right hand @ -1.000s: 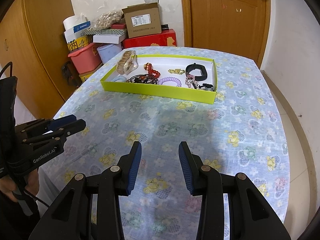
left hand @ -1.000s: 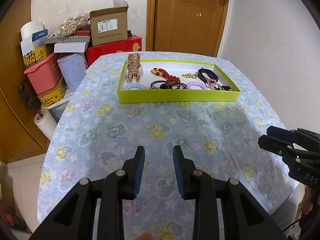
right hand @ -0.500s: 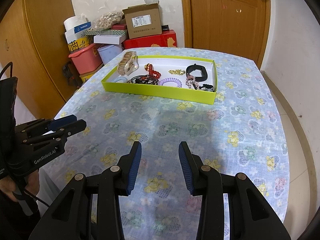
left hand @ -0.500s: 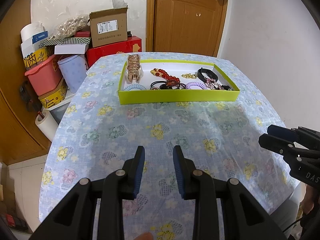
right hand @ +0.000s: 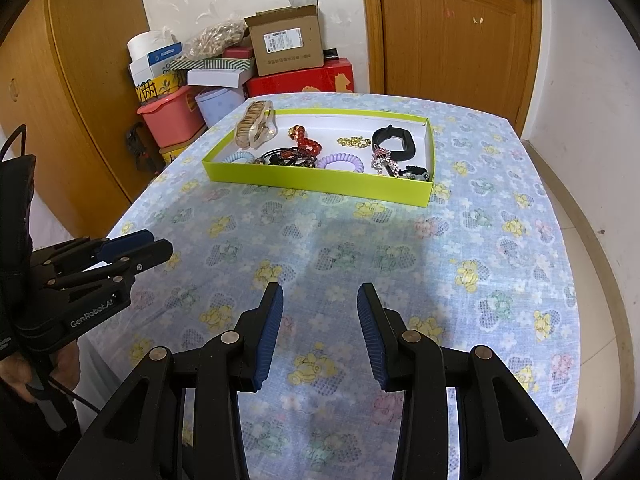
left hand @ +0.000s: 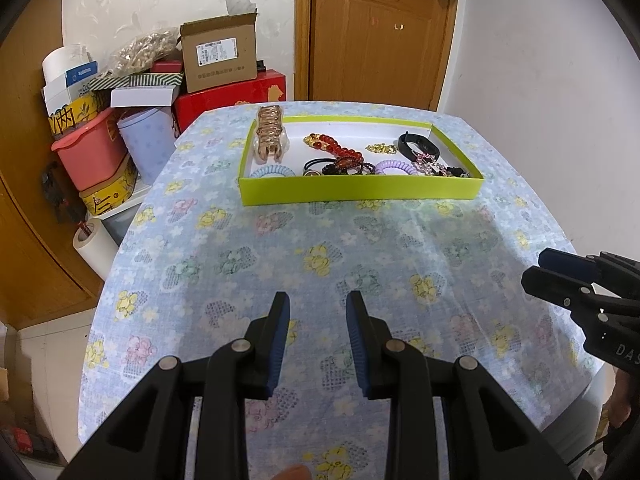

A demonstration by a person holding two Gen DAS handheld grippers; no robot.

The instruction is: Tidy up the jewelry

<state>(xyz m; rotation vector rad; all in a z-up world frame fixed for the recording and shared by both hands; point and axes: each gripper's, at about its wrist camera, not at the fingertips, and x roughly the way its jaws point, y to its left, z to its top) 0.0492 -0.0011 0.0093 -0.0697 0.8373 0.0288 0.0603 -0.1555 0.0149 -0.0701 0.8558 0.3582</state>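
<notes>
A lime-green tray (left hand: 360,192) (right hand: 320,182) sits at the far side of the floral tablecloth. It holds a gold claw hair clip (left hand: 271,133) (right hand: 256,124), red beads (left hand: 334,147) (right hand: 306,142), a blue coil tie (left hand: 272,171), a purple coil tie (left hand: 396,168) (right hand: 340,160), a black band (left hand: 418,146) (right hand: 394,140) and a gold chain (left hand: 382,147). My left gripper (left hand: 318,312) (right hand: 140,246) is open and empty over the near table. My right gripper (right hand: 320,300) (left hand: 536,268) is open and empty too.
Stacked boxes, a cardboard carton (left hand: 218,56), a pink bin (left hand: 90,152) and a paper roll (left hand: 92,248) stand left of the table (left hand: 240,264). A wooden door (left hand: 380,32) is behind. The table's right edge drops to the tiled floor (right hand: 600,240).
Both grippers have stayed open and nearly still. The views have barely shifted; the tray and its contents have not moved.
</notes>
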